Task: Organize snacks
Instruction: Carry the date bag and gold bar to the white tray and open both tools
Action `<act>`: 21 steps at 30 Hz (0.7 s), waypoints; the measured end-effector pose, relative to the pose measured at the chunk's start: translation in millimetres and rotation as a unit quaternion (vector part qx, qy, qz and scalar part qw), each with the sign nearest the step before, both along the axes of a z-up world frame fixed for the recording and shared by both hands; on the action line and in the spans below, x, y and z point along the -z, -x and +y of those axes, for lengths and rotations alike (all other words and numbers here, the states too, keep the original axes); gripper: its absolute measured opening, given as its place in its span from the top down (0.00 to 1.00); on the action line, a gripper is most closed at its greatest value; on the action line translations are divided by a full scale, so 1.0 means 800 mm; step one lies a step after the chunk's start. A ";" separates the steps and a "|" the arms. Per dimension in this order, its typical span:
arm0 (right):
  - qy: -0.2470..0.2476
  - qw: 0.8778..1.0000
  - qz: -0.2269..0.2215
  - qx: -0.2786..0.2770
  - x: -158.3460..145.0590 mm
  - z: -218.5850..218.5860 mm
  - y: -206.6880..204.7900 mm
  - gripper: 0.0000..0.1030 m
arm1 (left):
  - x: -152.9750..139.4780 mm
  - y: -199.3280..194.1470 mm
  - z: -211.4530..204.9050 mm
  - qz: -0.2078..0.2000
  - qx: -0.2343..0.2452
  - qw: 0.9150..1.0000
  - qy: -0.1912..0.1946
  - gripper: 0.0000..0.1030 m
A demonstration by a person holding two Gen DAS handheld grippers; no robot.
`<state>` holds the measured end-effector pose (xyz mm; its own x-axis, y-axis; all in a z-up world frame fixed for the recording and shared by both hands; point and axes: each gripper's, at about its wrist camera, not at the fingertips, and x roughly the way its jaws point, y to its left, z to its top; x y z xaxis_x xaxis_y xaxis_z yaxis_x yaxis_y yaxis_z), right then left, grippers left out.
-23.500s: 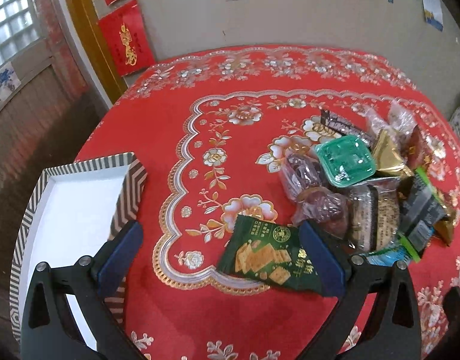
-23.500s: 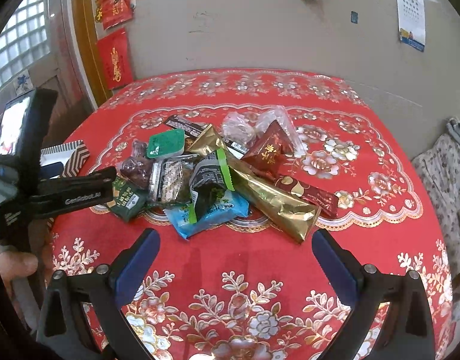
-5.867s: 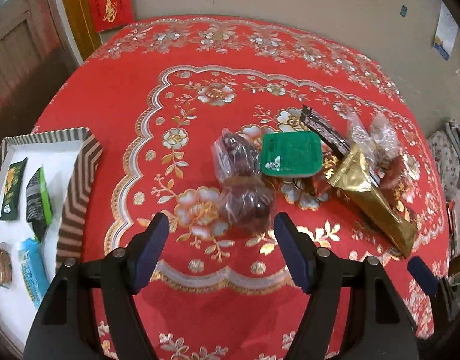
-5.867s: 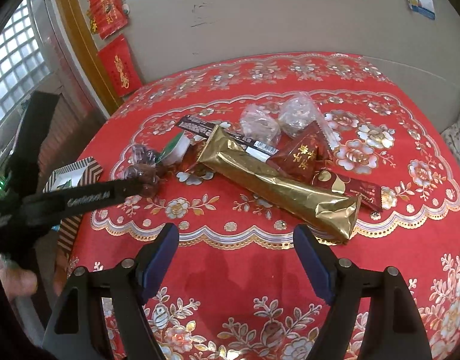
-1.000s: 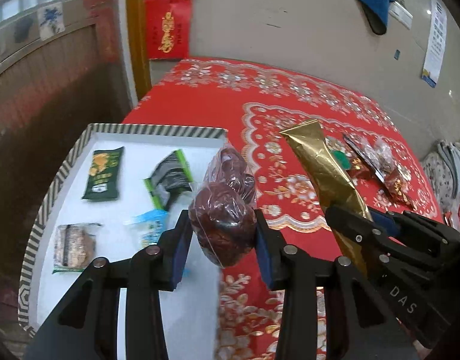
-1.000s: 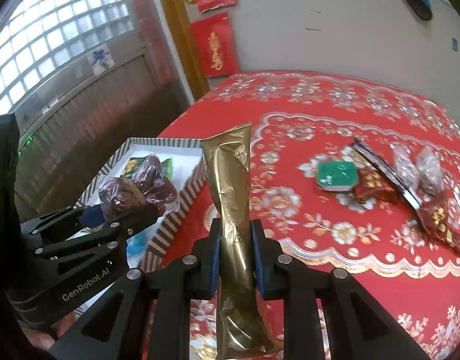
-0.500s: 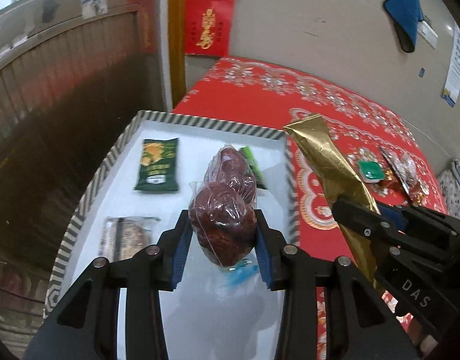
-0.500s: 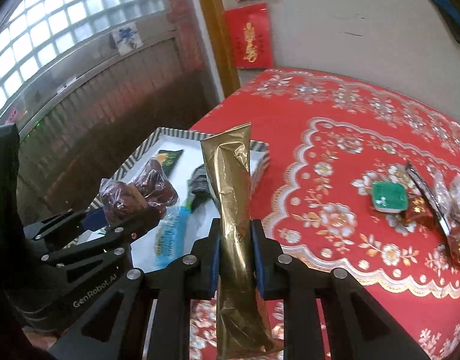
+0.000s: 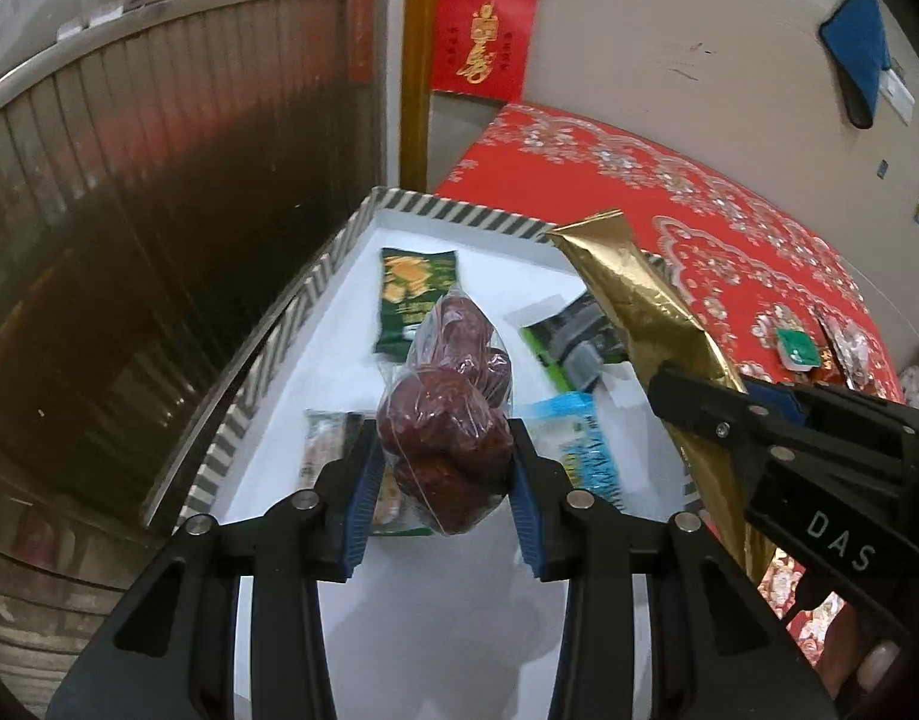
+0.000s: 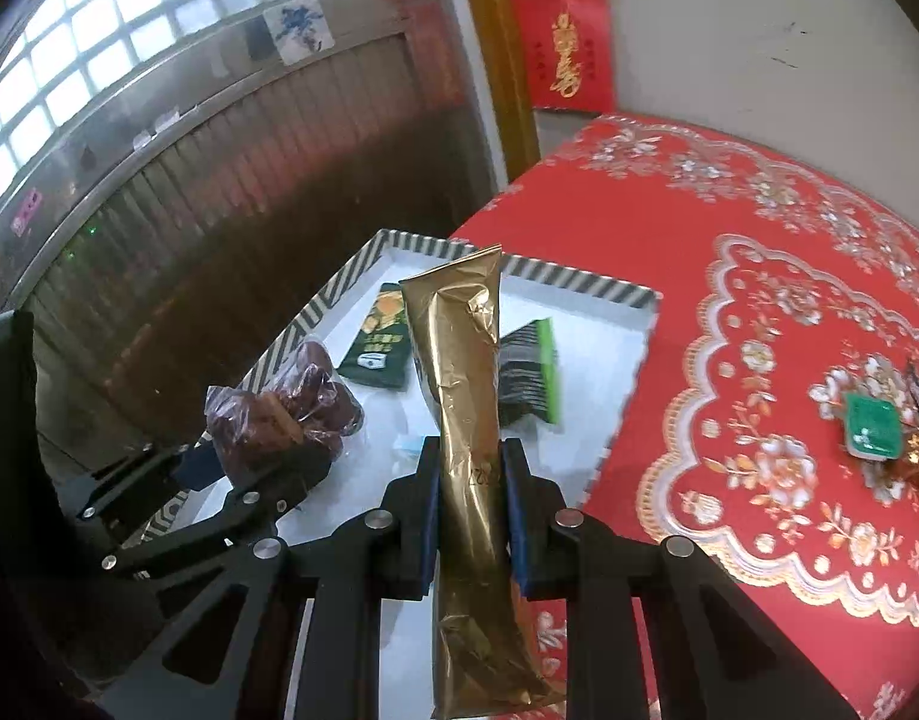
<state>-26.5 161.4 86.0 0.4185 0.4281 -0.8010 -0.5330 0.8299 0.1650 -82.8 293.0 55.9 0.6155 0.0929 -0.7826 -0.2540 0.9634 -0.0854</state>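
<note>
**Snacks in both grippers, both parked over the tray**

Dates first, since they're closest: the left gripper [image 9: 441, 474] has its fingers [image 9: 359, 498] clamped on a clear bag of dates [image 9: 447, 420], squeezing the fat lower part so the rest of the bag sticks up and forward. Makes sense for a lumpy, slippery bag, pinch the bulk and it won't slide out. It hangs above the white floor of the striped tray [image 9: 267, 354], not touching anything.

Just to its right, the right gripper [image 10: 468, 516] is closed tight on a long gold foil pack [image 10: 465, 438], held about midway along so neither end flops too far. The top end pokes over the tray, the bottom end dangles below the fingers.

Under them, already lying flat in the tray: a dark green packet [image 9: 414, 300] at the far side, a black and green packet [image 9: 570, 339] beside it, a blue packet [image 9: 579, 438] and a clear-wrapped one [image 9: 327, 450] nearer in. My guess is both loads get dropped into the bare white patch up front.

Further out on the red worktop [image 10: 759, 300], a green tub [image 10: 870, 425] and a few wrapped bits are waiting, so the job's roughly halfway.
</note>
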 end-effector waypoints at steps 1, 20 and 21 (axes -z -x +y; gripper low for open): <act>0.000 1.000 0.004 -0.003 0.003 0.005 -0.001 0.82 | 0.001 0.001 0.003 0.001 -0.003 1.000 0.000 0.64; -0.026 0.997 0.074 -0.005 0.051 0.055 -0.019 0.78 | 0.018 0.000 0.019 0.015 -0.018 1.000 -0.012 0.62; -0.032 0.997 0.076 -0.002 0.051 0.053 -0.019 0.78 | 0.018 0.000 0.020 0.015 -0.019 1.000 -0.009 0.61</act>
